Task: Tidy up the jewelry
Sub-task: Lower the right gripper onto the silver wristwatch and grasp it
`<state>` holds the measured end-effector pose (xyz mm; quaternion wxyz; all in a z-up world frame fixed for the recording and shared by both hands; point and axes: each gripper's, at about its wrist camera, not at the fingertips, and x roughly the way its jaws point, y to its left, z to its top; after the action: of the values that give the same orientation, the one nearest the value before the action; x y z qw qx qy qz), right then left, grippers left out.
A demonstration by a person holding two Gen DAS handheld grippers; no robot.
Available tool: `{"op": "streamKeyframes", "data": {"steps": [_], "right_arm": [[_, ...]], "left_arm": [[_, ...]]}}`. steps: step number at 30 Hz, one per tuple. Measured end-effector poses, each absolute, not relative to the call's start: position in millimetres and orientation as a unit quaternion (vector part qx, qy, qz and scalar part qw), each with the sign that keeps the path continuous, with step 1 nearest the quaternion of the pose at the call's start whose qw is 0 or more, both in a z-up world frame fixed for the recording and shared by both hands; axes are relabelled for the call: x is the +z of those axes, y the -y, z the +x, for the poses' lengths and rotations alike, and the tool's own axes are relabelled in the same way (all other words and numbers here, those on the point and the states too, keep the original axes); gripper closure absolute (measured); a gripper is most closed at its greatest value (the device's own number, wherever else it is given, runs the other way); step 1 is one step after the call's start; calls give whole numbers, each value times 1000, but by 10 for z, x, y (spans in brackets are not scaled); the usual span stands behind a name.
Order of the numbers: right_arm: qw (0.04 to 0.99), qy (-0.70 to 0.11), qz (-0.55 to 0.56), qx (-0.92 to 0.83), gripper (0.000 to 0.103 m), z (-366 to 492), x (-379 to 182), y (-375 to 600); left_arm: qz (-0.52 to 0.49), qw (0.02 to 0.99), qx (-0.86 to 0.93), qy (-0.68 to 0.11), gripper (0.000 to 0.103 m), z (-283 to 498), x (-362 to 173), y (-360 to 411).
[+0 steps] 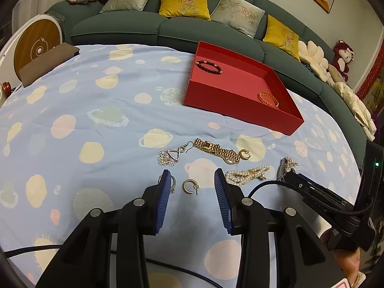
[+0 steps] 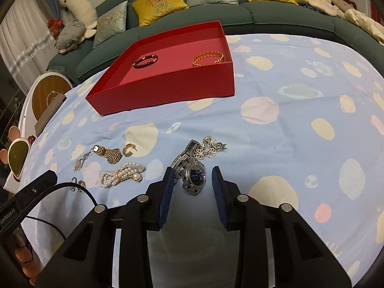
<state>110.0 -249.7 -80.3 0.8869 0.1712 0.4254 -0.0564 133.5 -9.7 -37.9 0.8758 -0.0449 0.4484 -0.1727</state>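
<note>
On the blue spotted cloth, my left gripper (image 1: 192, 177) stands open around a small gold hoop earring (image 1: 189, 186); neither pad touches it. A silver ring (image 1: 171, 183) lies by its left finger. Beyond lie a gold watch (image 1: 216, 150), a silver flower earring (image 1: 169, 157), another gold hoop (image 1: 244, 154) and a pearl bracelet (image 1: 247, 174). My right gripper (image 2: 192, 171) is open with a silver blue-faced watch (image 2: 195, 176) between its pads; a gap shows on the right side. The red tray (image 2: 168, 86) holds a dark bead bracelet (image 2: 145, 60) and a gold bracelet (image 2: 208, 58).
Silver flower jewelry (image 2: 208, 148) lies tangled just beyond the silver watch. A green sofa (image 1: 148, 26) with cushions and plush toys curves behind the table. A brown flat object (image 1: 48, 64) sits at the far left corner. A black cable (image 2: 79, 192) trails near the left gripper.
</note>
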Motion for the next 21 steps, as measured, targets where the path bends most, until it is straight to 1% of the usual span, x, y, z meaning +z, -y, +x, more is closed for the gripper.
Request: {"op": "streamKeyframes", "data": {"steps": [2,5,10,13,14,21], "right_arm": [[885,-425,180,-58,85,1094,-843,2545],[885,-426,180,-61,94,1036,-834,2591],[885,-420,191,-61,94,797,-787,2673],[886,-416,198,-61,94,650,-747,2713],[886,-415,198,-60,94,615,-732,2716],[890,-407,201,-51,94,494,-607,2725]], "left_arm": [[-38,874,-180,-450,67,1346,-396,149],[-26,871,-191,-452,67,1379,-432,258],[-6,861,-221,-458,66,1413,-501,514],[1,858,-236,-456,51,1389,-532,660],[5,858,-241,-454,48,1378,-542,712],[42,852,-241,-464,48,1414,-739,995]]}}
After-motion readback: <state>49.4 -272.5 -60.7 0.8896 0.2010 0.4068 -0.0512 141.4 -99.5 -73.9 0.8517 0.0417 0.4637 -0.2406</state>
